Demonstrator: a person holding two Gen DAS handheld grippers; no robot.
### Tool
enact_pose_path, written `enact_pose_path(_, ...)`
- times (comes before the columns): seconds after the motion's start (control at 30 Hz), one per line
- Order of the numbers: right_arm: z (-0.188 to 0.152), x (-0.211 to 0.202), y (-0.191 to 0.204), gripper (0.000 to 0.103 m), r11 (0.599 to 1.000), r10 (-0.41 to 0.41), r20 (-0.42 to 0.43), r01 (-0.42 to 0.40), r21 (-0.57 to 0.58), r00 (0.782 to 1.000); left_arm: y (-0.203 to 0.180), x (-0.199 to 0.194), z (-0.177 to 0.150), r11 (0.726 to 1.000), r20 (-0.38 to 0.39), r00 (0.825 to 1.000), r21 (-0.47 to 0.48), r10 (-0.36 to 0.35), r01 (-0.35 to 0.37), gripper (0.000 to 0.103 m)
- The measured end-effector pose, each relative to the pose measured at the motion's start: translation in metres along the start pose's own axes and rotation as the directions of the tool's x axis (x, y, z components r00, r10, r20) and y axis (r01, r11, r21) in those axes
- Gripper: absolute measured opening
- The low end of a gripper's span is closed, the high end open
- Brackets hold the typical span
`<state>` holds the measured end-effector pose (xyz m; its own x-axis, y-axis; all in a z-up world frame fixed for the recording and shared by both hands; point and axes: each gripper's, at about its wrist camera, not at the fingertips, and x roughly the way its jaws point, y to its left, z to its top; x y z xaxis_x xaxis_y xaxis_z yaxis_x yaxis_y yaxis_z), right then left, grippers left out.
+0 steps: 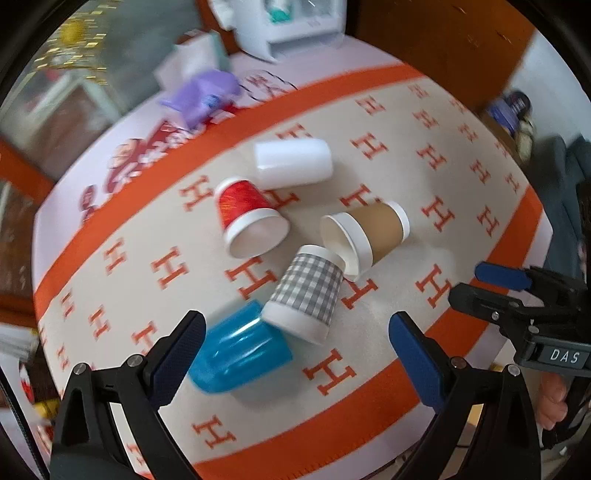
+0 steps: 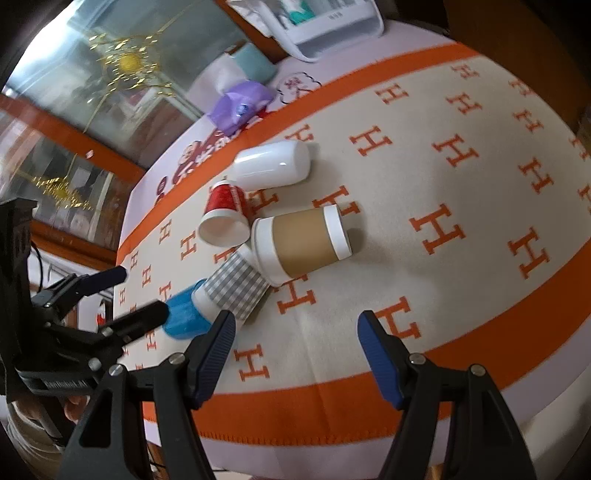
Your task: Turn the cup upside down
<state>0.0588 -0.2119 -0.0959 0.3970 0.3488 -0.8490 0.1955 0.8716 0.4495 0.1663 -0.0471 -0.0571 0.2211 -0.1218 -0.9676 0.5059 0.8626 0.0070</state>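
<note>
From your left wrist camera, the far end of the table is blurry, so the purple thing (image 1: 201, 94) and the white box (image 1: 295, 26) back there are hard to read, and the blue cup (image 1: 240, 350) is partly behind your left gripper (image 1: 295, 354), which is spread wide with nothing in it. All five cups lie on their sides on the orange and beige cloth (image 1: 461, 229): the checked cup (image 1: 308, 291) has its mouth toward you and its base touching the brown cup (image 1: 369, 236), whose empty mouth faces left. The red cup (image 1: 249, 218) shows an empty inside too, and the white cup (image 1: 293, 162) lies crosswise behind it. Your right gripper (image 1: 465, 280) pokes in from the edge, fingers apart. From the right wrist camera, your right gripper (image 2: 295, 354) is spread and empty, the left gripper (image 2: 144, 293) covers part of the blue cup (image 2: 181, 317), and the checked cup (image 2: 234, 291) runs diagonally, its base tucked under the brown cup (image 2: 303, 243).
</note>
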Motion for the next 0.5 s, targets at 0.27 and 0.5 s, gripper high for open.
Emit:
enact_pose_path(0.27,0.009,0.035,-0.015,0.069,0.993,-0.005,-0.042,0.01,0.119,0.999,-0.008,0.07,0.022,0.985,-0.188,0.978,0.128,-0.09,0.115,0.083)
enact_pose_path(0.5,0.004,0.053,-0.021,0.069,0.985,-0.009,-0.072,0.021,0.17,0.997,-0.009,0.107,0.031,0.975,-0.284,0.955,0.17,-0.09,0.143,0.071)
